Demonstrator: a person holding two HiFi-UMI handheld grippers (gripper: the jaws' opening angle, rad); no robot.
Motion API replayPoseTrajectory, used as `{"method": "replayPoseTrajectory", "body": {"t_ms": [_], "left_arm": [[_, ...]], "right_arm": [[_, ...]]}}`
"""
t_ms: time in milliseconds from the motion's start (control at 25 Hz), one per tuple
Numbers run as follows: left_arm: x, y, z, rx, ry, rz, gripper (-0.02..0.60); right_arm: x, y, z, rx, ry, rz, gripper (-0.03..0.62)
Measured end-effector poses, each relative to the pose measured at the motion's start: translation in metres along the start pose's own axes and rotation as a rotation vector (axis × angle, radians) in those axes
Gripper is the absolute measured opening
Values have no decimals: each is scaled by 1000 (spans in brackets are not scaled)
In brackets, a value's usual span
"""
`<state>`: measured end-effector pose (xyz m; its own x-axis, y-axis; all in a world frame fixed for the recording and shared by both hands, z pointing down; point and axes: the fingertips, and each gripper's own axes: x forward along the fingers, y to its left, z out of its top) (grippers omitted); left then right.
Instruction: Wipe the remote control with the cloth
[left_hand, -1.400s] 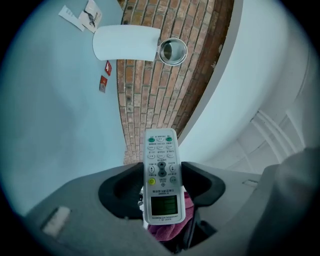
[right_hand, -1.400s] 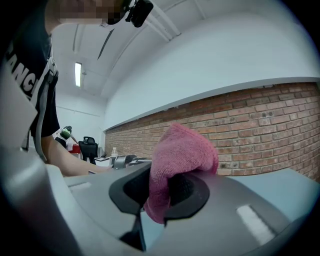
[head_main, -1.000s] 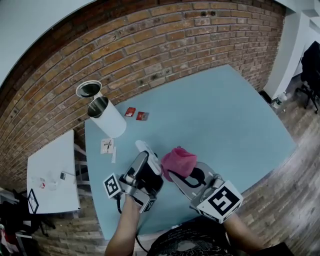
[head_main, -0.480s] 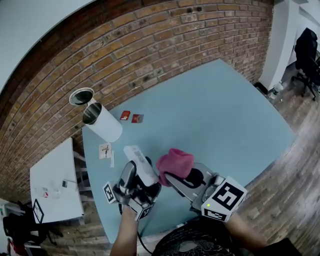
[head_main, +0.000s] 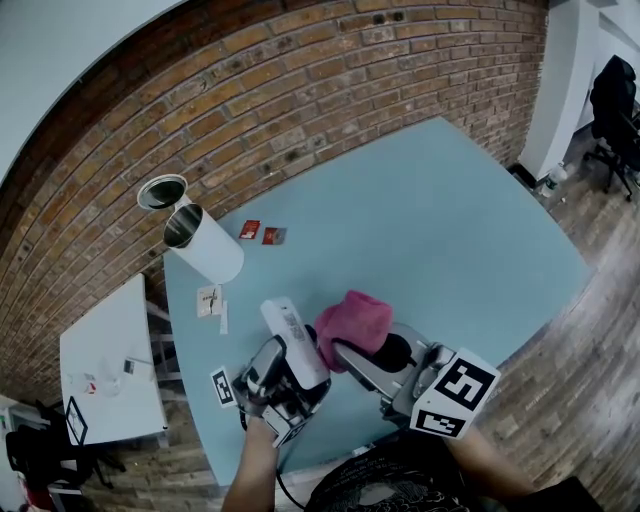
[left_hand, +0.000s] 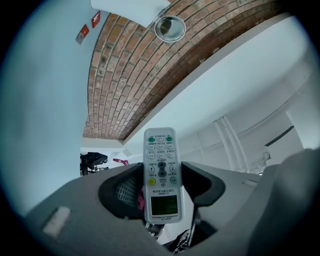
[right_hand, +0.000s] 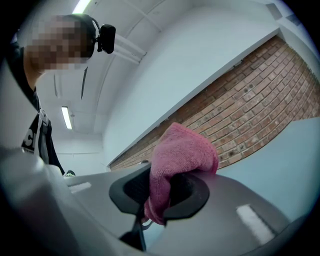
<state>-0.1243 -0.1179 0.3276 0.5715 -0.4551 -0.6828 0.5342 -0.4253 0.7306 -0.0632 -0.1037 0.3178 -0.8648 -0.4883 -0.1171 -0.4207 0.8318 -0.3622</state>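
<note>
My left gripper (head_main: 292, 356) is shut on a white remote control (head_main: 292, 340), raised above the blue table (head_main: 450, 230) and tipped up. In the left gripper view the remote control (left_hand: 161, 172) stands between the dark jaws, buttons and small screen facing the camera. Just to its right, my right gripper (head_main: 350, 352) is shut on a bunched pink cloth (head_main: 352, 325). The cloth lies right beside the remote's right edge; contact is unclear. In the right gripper view the cloth (right_hand: 177, 162) bulges out above the jaws.
A white cylinder bin (head_main: 205, 243) lies tipped at the table's far left, its round lid (head_main: 162, 191) beside it. Two small red packets (head_main: 262, 233) and a paper slip (head_main: 211, 300) lie near it. A white side table (head_main: 105, 365) stands to the left.
The left gripper has lifted and tilted the remote control upward, so it now stands out above the jaws. The right gripper with the cloth has rolled slightly and stayed in place.
</note>
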Motion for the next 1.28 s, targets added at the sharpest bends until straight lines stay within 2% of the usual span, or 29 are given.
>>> {"method": "replayPoseTrajectory", "body": {"t_ms": [360, 600, 840, 1080, 1280], "left_arm": [[2, -5, -17, -8, 74, -46, 242], [1, -15, -36, -22, 178, -99, 242], [1, -20, -53, -24, 258, -130, 242], [2, -19, -65, -19, 326, -126, 242], [4, -8, -83, 16, 423, -64, 242]], "right_arm": [[-1, -6, 3, 37, -15, 0, 63], [-2, -20, 19, 31, -45, -36, 63], [5, -20, 16, 42, -32, -39, 63], [8, -18, 16, 83, -35, -16, 63], [9, -21, 19, 89, -43, -16, 63]]}}
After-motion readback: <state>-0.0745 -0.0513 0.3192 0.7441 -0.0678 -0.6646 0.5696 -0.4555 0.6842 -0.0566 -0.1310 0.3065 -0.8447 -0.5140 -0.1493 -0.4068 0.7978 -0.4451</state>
